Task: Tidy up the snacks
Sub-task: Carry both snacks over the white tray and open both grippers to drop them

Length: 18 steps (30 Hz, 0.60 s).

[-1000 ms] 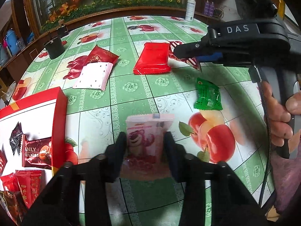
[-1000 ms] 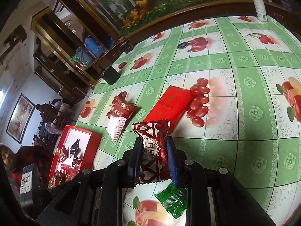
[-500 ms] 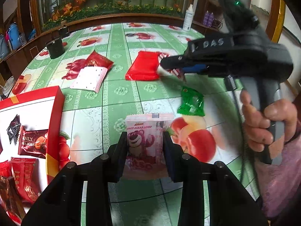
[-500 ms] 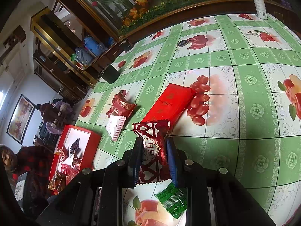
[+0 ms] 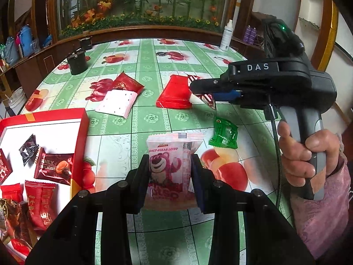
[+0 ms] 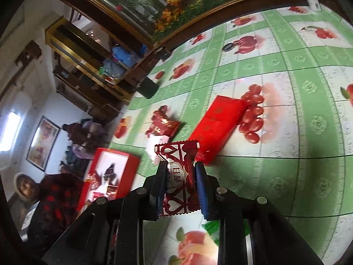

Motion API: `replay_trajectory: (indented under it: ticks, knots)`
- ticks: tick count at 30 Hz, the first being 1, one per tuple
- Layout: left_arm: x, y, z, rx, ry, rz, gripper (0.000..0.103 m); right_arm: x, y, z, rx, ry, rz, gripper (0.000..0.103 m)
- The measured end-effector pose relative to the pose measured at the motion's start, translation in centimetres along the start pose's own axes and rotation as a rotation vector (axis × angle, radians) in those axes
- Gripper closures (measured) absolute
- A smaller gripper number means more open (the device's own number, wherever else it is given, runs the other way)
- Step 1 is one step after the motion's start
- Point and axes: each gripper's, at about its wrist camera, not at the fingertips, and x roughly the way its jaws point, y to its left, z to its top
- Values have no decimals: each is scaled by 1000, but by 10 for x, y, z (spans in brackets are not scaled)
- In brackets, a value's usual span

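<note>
My left gripper (image 5: 169, 161) is shut on a pink bear snack packet (image 5: 169, 165), held above the tablecloth just right of the red snack box (image 5: 82, 132). My right gripper (image 6: 179, 172) is shut on a red-and-white heart-pattern packet (image 6: 177, 176), lifted above the table; it also shows in the left wrist view (image 5: 194, 87), beside the flat red packet (image 5: 176, 91). The box holds several wrapped snacks (image 5: 54, 169). Loose on the table lie a green packet (image 5: 224, 134), a white dotted packet (image 5: 118, 102) and a dark red packet (image 5: 126, 84).
A black container (image 5: 77, 63) stands at the far left of the table and a white spray bottle (image 5: 227, 36) at the far right edge. A small dark lid (image 5: 161, 54) lies at the back. A person in red plaid (image 6: 50, 201) sits beyond the box.
My right gripper has lifted and swung with the heart-pattern packet; its view has tilted and shifted. My left gripper has risen a little with the pink packet, still beside the box.
</note>
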Motion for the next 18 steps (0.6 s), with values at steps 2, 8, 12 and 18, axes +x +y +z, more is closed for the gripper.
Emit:
replay_trajectory:
  ticks: [2,8,12,18]
  knots:
    - [-1,-1,-1,5,-4,5,70,1,1,0,6,6,12,77]
    - [-1,2,-2,1,3,17,70,3,0,0,10,14,-3,77]
    - [-3,7,-1,-11,-1,27,70,5,1,-1,4,18,-18,77]
    - [-7,14,-3,-26,-6,34,70,6,2,-2,-5,23,-33,77]
